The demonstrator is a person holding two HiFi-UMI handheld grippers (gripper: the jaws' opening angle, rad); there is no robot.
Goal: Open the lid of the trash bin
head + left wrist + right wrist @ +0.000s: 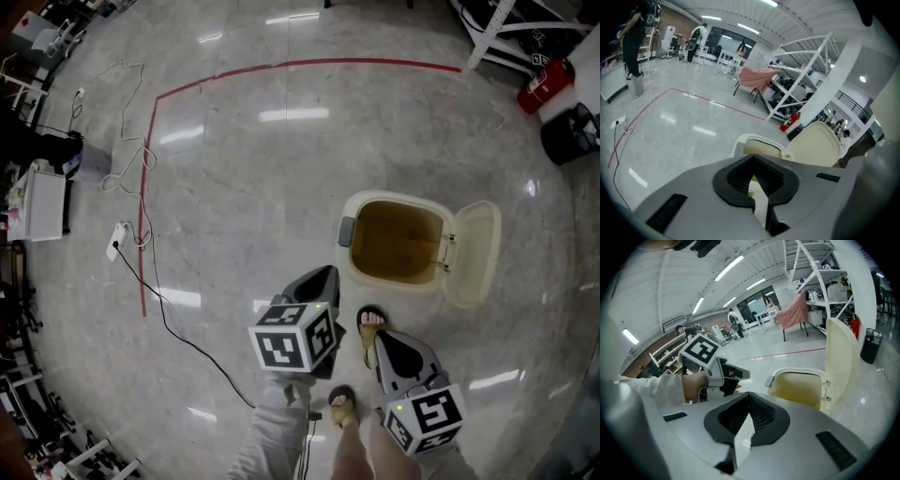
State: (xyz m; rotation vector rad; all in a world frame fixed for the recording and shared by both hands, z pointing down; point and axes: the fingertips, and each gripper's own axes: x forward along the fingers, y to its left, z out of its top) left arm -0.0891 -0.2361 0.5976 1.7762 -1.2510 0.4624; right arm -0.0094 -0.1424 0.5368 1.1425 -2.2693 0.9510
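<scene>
Head view: we see a glossy grey stone floor (pixel 281 169) with a red tape line (pixel 150 150) marking a bay. A white power strip (pixel 117 241) and a black cable (pixel 178 328) lie left of us. The cream trash bin (pixel 398 198) stands just ahead of the sandalled feet (pixel 372 323), its lid (pixel 473 253) swung fully open to the right and the inside bare. The left gripper (pixel 319 281) hovers just beside the bin's near-left corner, and the right gripper (pixel 392 345) sits lower, near the feet. Neither touches the bin. There is wide free floor ahead and left. Clutter lines the left edge, and a red fire extinguisher (pixel 546 86) and a black bin (pixel 570 133) stand top right.

Left gripper view: we read the jaws as narrow, with only a thin slit and nothing between them. The bin rim and upright lid (pixel 815 143) sit just past them. A white rack (pixel 806 70) and a pink cloth (pixel 757 77) are behind, well apart.

Right gripper view: the jaws are narrow here too and hold nothing. The bin (pixel 792 372) is ahead with its lid (pixel 841 357) standing up on its right. The other gripper, in a hand (pixel 691 385), is at left, with open floor beyond.
</scene>
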